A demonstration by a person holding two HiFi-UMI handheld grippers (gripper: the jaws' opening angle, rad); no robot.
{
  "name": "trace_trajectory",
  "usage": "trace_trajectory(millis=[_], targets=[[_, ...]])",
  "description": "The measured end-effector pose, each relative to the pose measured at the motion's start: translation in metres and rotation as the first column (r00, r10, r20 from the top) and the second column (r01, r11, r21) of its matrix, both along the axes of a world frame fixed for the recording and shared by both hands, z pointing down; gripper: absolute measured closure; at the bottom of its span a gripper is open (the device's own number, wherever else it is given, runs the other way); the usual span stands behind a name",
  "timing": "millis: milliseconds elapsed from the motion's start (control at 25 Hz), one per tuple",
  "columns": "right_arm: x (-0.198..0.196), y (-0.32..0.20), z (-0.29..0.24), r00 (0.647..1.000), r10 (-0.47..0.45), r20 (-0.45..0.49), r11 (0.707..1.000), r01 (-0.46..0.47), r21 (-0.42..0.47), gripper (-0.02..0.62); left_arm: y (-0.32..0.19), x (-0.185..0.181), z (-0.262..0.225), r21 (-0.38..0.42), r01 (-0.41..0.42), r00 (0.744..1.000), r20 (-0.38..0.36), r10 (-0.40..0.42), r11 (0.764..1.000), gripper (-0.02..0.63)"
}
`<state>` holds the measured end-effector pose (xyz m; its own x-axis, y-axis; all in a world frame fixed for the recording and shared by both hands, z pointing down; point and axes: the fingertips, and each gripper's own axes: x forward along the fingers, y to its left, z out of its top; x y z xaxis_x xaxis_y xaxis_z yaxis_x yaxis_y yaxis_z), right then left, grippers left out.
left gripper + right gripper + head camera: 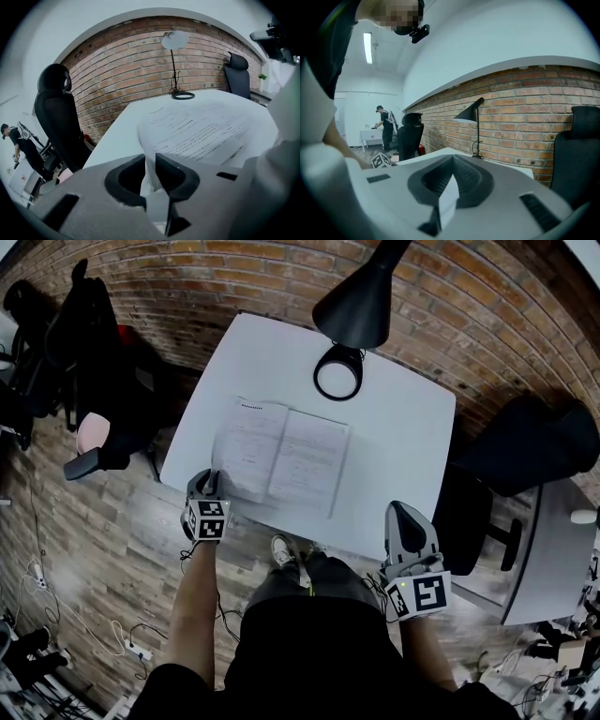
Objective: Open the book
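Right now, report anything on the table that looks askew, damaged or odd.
Only one thing: the open book's left page curls up at its near corner, standing between the left gripper's slightly parted jaws. The lamp stands upright; nothing is spilled.

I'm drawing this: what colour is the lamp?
The lamp is black, best seen in head view.

The book's (281, 457) print is too small to read; the lamp (356, 306) runs off the top edge.
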<state>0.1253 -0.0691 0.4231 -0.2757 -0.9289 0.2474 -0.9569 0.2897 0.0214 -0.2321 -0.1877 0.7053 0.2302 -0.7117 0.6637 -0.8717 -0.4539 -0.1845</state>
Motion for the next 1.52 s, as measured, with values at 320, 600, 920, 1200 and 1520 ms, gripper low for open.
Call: trace_trajectory(millis=[320, 600, 920, 1200, 1520], targets=[[-0.010, 0.005, -0.002, 1.000, -0.005, 0.004, 1.000, 0.005, 0.005, 0.583, -0.002, -0.002, 0.000, -0.012, -0.018, 1.000, 0.013, 0.018, 1.000, 0.525], [-0.015, 0.011, -0.003, 1.000, 0.000, 0.020, 1.000, 0.000, 0.016, 0.583, -0.005, -0.008, -0.008, -0.050, -0.043, 0.999, 0.011, 0.043, 0.998, 0.395], [-0.029, 0.014, -0.001, 0.999, -0.026, 0.045, 0.999, 0.025, 0.041, 0.583, 0.009, -0.017, -0.022, -0.044, -0.049, 0.999, 0.006, 0.049, 0.998, 0.393], [-0.044, 0.010, -0.008, 0.996, -0.073, 0.048, 0.995, 0.070, 0.068, 0.583, 0.018, -0.010, -0.041, -0.015, -0.035, 0.998, -0.045, 0.034, 0.999, 0.421], [-0.048, 0.005, -0.007, 0.994, -0.098, 0.046, 0.993, 0.094, 0.073, 0.583, 0.026, 0.010, -0.079, 0.047, -0.043, 0.992, -0.118, 0.048, 0.998, 0.559]])
